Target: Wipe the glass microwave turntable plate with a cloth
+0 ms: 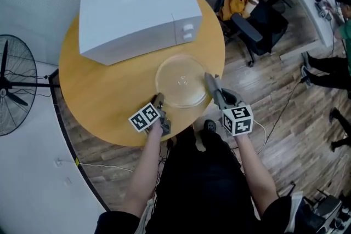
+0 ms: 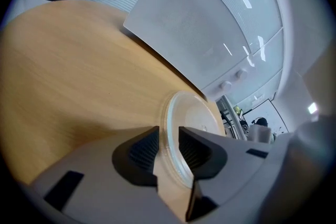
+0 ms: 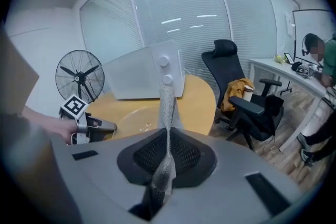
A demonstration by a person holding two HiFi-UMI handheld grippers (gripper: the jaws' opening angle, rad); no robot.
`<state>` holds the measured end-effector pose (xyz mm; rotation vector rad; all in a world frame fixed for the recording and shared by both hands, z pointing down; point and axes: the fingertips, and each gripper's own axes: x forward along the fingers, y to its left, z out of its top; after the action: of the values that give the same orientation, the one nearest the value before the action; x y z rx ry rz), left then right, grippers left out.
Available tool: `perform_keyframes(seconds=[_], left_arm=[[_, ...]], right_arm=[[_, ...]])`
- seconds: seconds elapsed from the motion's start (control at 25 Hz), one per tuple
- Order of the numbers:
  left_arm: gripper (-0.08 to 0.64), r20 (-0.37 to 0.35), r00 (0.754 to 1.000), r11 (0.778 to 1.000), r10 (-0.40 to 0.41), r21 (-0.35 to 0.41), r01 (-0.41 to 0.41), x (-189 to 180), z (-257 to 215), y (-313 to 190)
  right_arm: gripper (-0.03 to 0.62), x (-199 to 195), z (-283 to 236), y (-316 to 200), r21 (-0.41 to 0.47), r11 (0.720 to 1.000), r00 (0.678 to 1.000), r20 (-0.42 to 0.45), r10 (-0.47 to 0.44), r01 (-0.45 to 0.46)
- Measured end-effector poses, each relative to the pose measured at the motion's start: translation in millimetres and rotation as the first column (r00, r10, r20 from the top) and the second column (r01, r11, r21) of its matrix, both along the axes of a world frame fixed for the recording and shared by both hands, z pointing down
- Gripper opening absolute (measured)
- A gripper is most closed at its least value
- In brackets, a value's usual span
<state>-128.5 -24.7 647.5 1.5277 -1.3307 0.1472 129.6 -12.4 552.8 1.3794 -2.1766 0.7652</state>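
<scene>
The clear glass turntable plate lies flat on the round wooden table, in front of the white microwave. My left gripper is at the plate's near-left rim. In the left gripper view its jaws straddle the plate's rim with a little room either side, so it is open. My right gripper hovers over the plate's near-right edge, raised off the table. It is shut on a grey mesh cloth, and a strip of the cloth sticks out past the jaws.
The microwave fills the back of the table, with its knobs facing the plate. A standing fan is off the table's left. A black office chair with a yellow garment stands at the right, and a desk with a seated person is farther right.
</scene>
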Motion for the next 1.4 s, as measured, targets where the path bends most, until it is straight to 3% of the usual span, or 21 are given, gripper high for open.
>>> perform_keyframes(seconds=[0.2, 0.36, 0.52, 0.64, 0.76, 0.92, 1.12, 1.4], left_arm=[[0.103, 0.084, 0.994, 0.997, -0.066, 0.049, 0.062, -7.9, -21.9, 14.2], [0.101, 0.11, 0.988, 0.982, -0.112, 0.165, 0.093, 1.0, -72.4, 26.4], [0.098, 0.223, 0.971, 0.953, -0.089, 0.301, 0.018, 20.2, -135.7, 44.5], [0.084, 0.315, 0.947, 0.917, -0.071, 0.395, -0.063, 38.6, -184.1, 58.4], [0.08, 0.357, 0.932, 0.88, -0.065, 0.461, -0.115, 55.5, -223.9, 72.7], [0.06, 0.399, 0.915, 0.851, -0.061, 0.5, -0.161, 72.1, -258.6, 93.3], [0.011, 0.402, 0.912, 0.816, -0.081, 0.552, -0.171, 85.3, -294.9, 116.0], [-0.005, 0.394, 0.916, 0.828, -0.078, 0.537, -0.16, 96.5, -295.0, 135.8]], right_arm=[[0.026, 18.0, -40.8, 2.3, 0.073, 0.997, 0.997, 0.07, -0.03, 0.025], [0.026, 25.5, -70.9, 6.9, 0.099, 0.995, 0.982, 0.18, -0.048, 0.03], [0.026, 25.2, -105.4, 14.6, 0.177, 0.98, 0.967, 0.217, -0.132, 0.094], [0.028, 24.4, -131.0, 19.5, 0.24, 0.961, 0.955, 0.228, -0.191, 0.135], [0.028, 22.3, -153.9, 26.1, 0.288, 0.942, 0.941, 0.236, -0.242, 0.17], [0.028, 17.9, -183.0, 38.3, 0.34, 0.918, 0.917, 0.262, -0.3, 0.203], [0.028, 15.0, -208.6, 58.4, 0.395, 0.885, 0.901, 0.243, -0.361, 0.248], [0.025, 18.9, -218.2, 80.6, 0.419, 0.867, 0.893, 0.229, -0.387, 0.268]])
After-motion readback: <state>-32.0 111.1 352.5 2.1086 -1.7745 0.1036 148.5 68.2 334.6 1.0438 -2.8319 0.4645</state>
